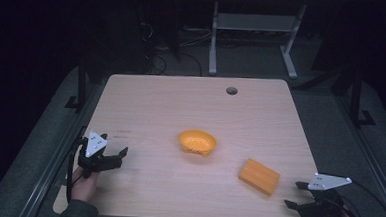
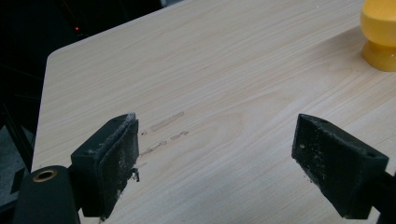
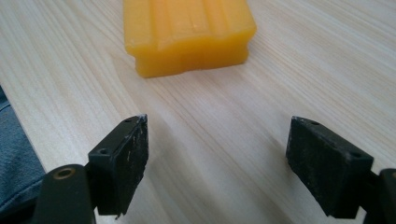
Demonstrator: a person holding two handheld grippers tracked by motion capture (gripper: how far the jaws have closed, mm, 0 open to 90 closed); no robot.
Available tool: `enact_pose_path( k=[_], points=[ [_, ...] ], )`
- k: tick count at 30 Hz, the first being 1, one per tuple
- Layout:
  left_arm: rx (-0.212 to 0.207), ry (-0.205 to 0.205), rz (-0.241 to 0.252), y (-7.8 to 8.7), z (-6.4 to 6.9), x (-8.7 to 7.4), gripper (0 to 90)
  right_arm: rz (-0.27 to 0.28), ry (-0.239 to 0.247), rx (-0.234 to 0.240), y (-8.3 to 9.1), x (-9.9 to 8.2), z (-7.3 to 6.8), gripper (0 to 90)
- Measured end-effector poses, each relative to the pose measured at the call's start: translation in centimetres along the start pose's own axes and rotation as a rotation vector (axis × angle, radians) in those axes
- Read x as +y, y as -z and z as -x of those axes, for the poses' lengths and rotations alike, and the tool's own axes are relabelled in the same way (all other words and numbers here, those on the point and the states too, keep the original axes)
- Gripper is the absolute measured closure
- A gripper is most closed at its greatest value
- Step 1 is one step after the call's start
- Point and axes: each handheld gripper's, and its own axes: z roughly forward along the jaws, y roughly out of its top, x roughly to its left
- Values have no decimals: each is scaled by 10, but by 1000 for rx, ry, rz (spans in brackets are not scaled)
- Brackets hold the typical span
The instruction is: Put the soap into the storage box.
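On the counter [image 1: 156, 101] near edge | left tongs [image 2: 215, 163] and right tongs [image 3: 217, 163] both apart, empty | risk: orange block [image 3: 187, 32] may slide if nudged off-centre; orange bowl [image 1: 197, 142] could tip.

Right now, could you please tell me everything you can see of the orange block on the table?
The orange block is a flat rectangular slab, matte and uniformly orange, perhaps foam or plastic. In the right gripper view its top shows shallow lengthwise ridges and a stepped lower edge. It lies flat on the wooden table, turned at an angle, right of the orange bowl and apart from it. Nothing touches it; the right gripper sits nearby, jaws open.
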Motion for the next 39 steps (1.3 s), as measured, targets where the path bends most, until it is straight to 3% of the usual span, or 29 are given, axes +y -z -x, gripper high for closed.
enact_pose_path(
  k=[9, 14, 32, 37, 39],
  points=[
    [0, -7, -1, 1, -1, 0, 141, -25, 11, 3, -2, 8, -3, 198],
    [3, -3, 3, 2, -1, 0, 141, -63, 40, 9, -6, 22, -6, 182],
    [7, 2, 5, 2, -3, 0, 141, -80, 104, 17, -2, 53, -9, 181],
    [4, 8, 11, 3, -2, 0, 141, -95, 135, 26, -6, 69, -13, 182],
    [-3, -6, 14, 3, 0, 1, 141, -96, 144, 29, -7, 72, -13, 181]
  ],
)
